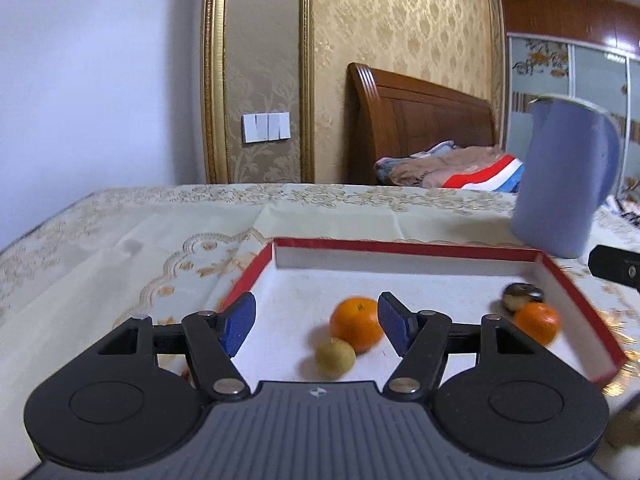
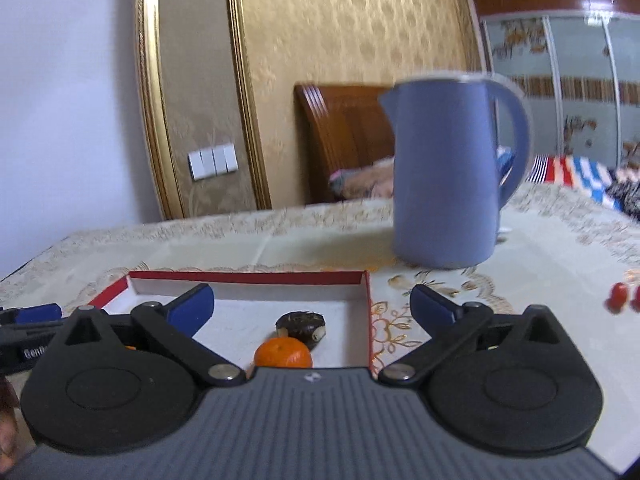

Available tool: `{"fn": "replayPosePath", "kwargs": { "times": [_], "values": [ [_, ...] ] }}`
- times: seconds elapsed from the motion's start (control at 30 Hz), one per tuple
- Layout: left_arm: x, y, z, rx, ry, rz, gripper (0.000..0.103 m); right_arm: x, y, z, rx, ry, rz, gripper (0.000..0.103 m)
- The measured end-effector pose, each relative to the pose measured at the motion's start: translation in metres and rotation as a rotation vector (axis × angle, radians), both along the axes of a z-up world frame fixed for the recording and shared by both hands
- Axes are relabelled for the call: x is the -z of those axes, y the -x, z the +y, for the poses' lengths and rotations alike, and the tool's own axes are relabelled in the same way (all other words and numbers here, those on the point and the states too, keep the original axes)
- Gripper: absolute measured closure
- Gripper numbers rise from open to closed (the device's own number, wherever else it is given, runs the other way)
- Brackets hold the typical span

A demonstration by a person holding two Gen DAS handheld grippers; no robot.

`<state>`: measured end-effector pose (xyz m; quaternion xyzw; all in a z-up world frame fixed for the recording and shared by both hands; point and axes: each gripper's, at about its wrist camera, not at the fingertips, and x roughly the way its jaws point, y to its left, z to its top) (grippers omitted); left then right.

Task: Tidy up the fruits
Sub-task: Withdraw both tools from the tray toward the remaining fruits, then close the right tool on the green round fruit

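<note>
Left wrist view: four fruits sit in the red-rimmed tray point(image 1: 404, 249), red fruits point(image 2: 619, 302) at 3 o'clock remain outside; left gripper point(image 1: 316, 326) and right gripper point(image 2: 310, 306) both gape empty.

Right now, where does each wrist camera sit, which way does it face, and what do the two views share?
Left wrist: on the left gripper, open, looking low into the red-rimmed tray at an orange and a yellow-green fruit.
Right wrist: on the right gripper, open wide, above the tray's right side, facing the blue jug.
Shared: tray, jug, the second orange beside a dark fruit.
</note>
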<state>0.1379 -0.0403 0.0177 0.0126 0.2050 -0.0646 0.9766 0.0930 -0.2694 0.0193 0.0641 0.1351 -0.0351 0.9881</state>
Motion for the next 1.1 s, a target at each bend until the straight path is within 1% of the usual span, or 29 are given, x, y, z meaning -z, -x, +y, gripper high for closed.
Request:
{"fn": "replayPosePath", "kwargs": {
  "times": [0.1,0.17,0.23,0.33,0.4,0.43,0.5,0.53,0.6,0.73,0.83,0.97,1.03,1.1],
  "values": [
    [0.003,0.021,0.005,0.003,-0.005,-0.007,0.035,0.005,0.032,0.001,-0.009,-0.013,-0.062,0.000],
    [0.007,0.032,0.007,0.027,-0.024,0.003,0.033,0.005,0.048,0.000,-0.022,-0.015,-0.064,0.000],
    [0.008,0.042,0.009,0.039,-0.021,0.003,0.033,0.006,0.067,-0.002,0.008,0.005,-0.087,0.000],
    [0.009,0.052,0.016,0.074,0.010,0.018,0.033,0.008,0.094,-0.007,0.036,0.049,-0.069,0.000],
    [0.012,0.053,0.019,0.100,0.038,0.054,0.032,0.015,0.110,-0.015,0.060,0.062,-0.053,0.000],
    [0.013,0.053,0.019,0.109,0.040,0.066,0.032,0.019,0.116,-0.020,0.067,0.067,-0.035,0.000],
    [0.014,0.053,0.017,0.117,0.033,0.073,0.032,0.025,0.126,-0.034,0.099,0.040,-0.015,0.000],
    [0.014,0.054,0.016,0.116,0.031,0.070,0.032,0.027,0.130,-0.041,0.098,0.015,-0.004,0.000],
    [0.015,0.056,0.016,0.116,0.034,0.067,0.032,0.030,0.134,-0.054,0.094,-0.032,0.019,0.000],
    [0.017,0.057,0.021,0.118,0.058,0.083,0.032,0.037,0.136,-0.060,0.074,-0.052,0.042,0.000],
    [0.019,0.060,0.022,0.108,0.046,0.080,0.032,0.036,0.127,-0.044,0.057,0.026,0.065,0.000],
    [0.020,0.060,0.019,0.111,0.028,0.085,0.032,0.036,0.118,-0.019,0.056,0.181,0.106,0.000],
    [0.021,0.059,0.019,0.113,0.024,0.090,0.032,0.036,0.114,-0.014,0.051,0.213,0.126,0.002],
    [0.020,0.060,0.019,0.112,0.026,0.089,0.032,0.036,0.108,-0.016,0.062,0.206,0.167,0.007]
  ]
}}
